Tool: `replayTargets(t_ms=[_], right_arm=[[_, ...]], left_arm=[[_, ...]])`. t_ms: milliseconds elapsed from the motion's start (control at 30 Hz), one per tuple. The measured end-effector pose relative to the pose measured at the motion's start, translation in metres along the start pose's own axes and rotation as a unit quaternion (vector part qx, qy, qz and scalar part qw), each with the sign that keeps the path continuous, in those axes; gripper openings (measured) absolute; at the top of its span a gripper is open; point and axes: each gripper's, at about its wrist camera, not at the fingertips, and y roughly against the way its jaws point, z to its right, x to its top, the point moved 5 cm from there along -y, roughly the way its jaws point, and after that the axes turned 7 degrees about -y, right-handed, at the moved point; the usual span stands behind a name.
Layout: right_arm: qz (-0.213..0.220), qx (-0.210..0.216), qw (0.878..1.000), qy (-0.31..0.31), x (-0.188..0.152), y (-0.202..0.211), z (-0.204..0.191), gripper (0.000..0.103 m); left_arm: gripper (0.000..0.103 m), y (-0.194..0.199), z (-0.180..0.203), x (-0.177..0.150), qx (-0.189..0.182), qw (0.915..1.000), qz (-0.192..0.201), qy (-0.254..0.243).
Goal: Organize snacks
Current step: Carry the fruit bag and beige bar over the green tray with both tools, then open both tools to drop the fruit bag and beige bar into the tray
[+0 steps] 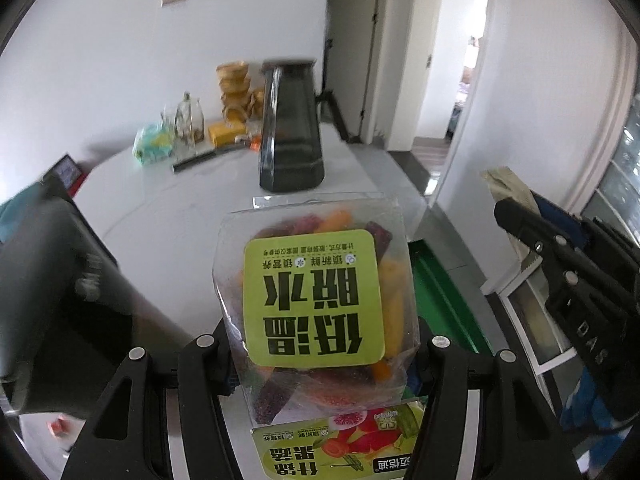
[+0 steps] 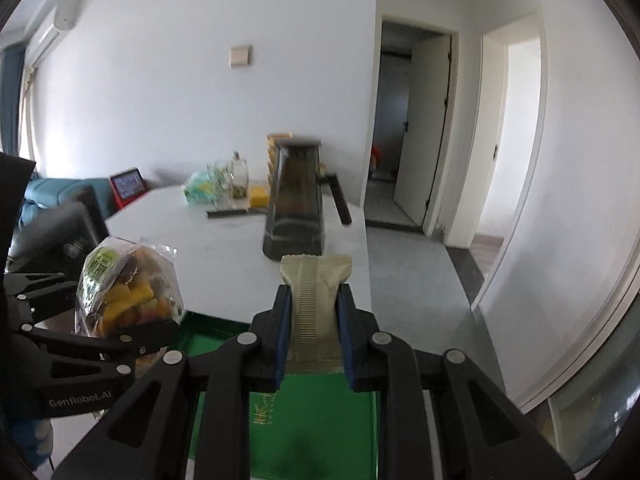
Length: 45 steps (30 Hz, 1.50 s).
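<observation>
Left gripper (image 1: 320, 344) fingers grasp dried-fruit bag (image 1: 316, 292); right gripper (image 2: 312, 320) fingers grasp beige snack bar (image 2: 314, 300)

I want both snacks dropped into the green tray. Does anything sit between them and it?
Nothing visible does. The dried fruit bag in the left gripper and the beige snack bar in the right gripper hang above the green tray.

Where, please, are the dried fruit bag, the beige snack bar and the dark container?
dried fruit bag (image 1: 314, 296), left wrist view, green label.
beige snack bar (image 2: 314, 308), right wrist view, ridged middle.
dark container (image 2: 294, 216), right wrist view, front wall.
</observation>
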Motion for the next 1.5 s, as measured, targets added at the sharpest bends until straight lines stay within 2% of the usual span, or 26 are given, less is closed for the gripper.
replayTargets(t_ms=[233, 400, 733, 1167, 1200, 1233, 1267, 1300, 1333, 1500], right_arm=[[-0.065, -0.015, 0.997, -0.031, -0.047, -0.088, 0.02, 0.023], [-0.11, -0.026, 0.992, -0.047, -0.07, -0.133, 0.032, 0.023], [-0.171, -0.045, 0.983, -0.038, -0.099, -0.166, 0.037, 0.024], [-0.232, -0.077, 0.969, -0.022, -0.106, -0.185, 0.037, 0.027], [-0.234, -0.078, 0.969, -0.025, -0.106, -0.185, 0.038, 0.035], [-0.235, -0.077, 0.969, -0.027, -0.106, -0.185, 0.038, 0.058], [-0.235, -0.077, 0.969, -0.028, -0.106, -0.185, 0.038, 0.071], [-0.232, -0.077, 0.969, -0.029, -0.105, -0.184, 0.038, 0.092], [-0.232, -0.075, 0.969, -0.029, -0.105, -0.183, 0.038, 0.098], [-0.223, -0.067, 0.972, -0.036, -0.099, -0.169, 0.037, 0.103]], left_arm=[[0.054, -0.08, -0.007, -0.018, 0.031, 0.9968, -0.053, 0.051], [0.054, -0.118, -0.015, -0.034, 0.057, 0.9935, -0.082, 0.054], [0.054, -0.14, -0.017, -0.043, 0.059, 0.9911, -0.102, 0.061], [0.054, -0.156, -0.024, -0.043, 0.048, 0.988, -0.128, 0.072], [0.055, -0.157, -0.025, -0.043, 0.046, 0.9879, -0.129, 0.073], [0.055, -0.158, -0.026, -0.042, 0.047, 0.9876, -0.131, 0.073], [0.055, -0.158, -0.026, -0.042, 0.047, 0.9876, -0.131, 0.073], [0.055, -0.159, -0.026, -0.042, 0.046, 0.9877, -0.132, 0.071], [0.055, -0.159, -0.025, -0.042, 0.045, 0.9876, -0.133, 0.069], [0.069, -0.151, -0.025, -0.036, 0.042, 0.9897, -0.117, 0.072]])
